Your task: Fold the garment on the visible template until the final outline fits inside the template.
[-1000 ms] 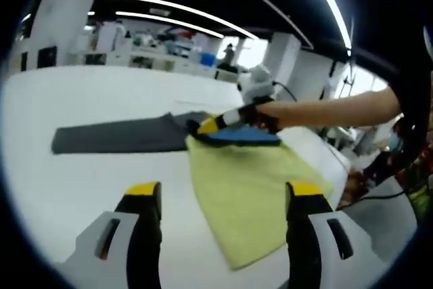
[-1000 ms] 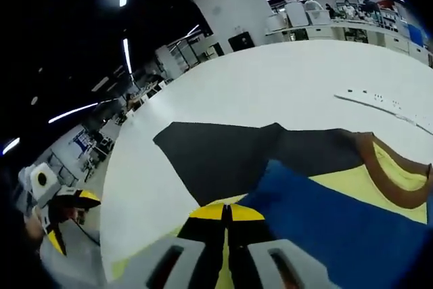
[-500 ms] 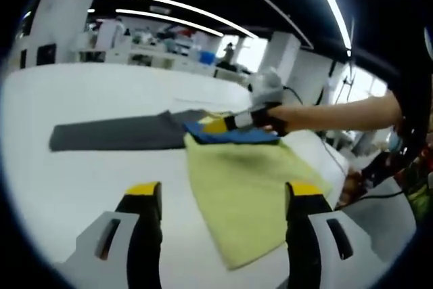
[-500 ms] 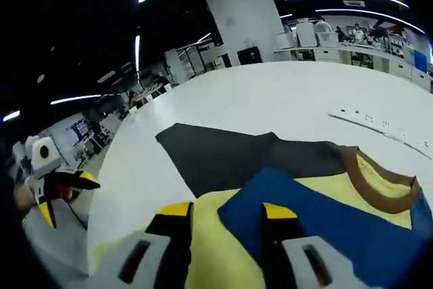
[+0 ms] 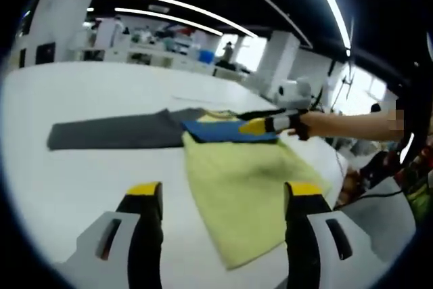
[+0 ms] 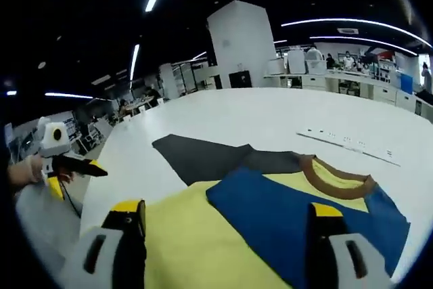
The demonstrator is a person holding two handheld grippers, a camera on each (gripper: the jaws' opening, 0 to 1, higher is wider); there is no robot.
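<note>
A yellow garment [image 5: 247,194] lies flat on the white table [image 5: 74,187], with a blue part [image 5: 226,131] folded over its far end. A dark grey flat sheet [image 5: 111,133] sticks out from under it to the left. My left gripper [image 5: 224,191] stands open at the garment's near edge with nothing between its tips. In the left gripper view, my right gripper [image 5: 258,126] hovers over the blue fold's right end, held by a hand. The right gripper view shows my right gripper [image 6: 227,209] open above the yellow cloth [image 6: 203,235], with the blue part [image 6: 298,211], brown collar [image 6: 336,181] and grey sheet [image 6: 203,157] ahead.
The left gripper [image 6: 76,170] hangs off the table's edge at the left, held by a hand. A thin dotted strip [image 6: 345,141] lies on the white table [image 6: 270,109] beyond the collar. Desks, a white pillar [image 6: 237,45] and people stand far behind.
My right gripper was shut on the garment's edge, then opened, let it go and drew back. The blue fold now lies flat on the yellow cloth. The left gripper stayed put.
</note>
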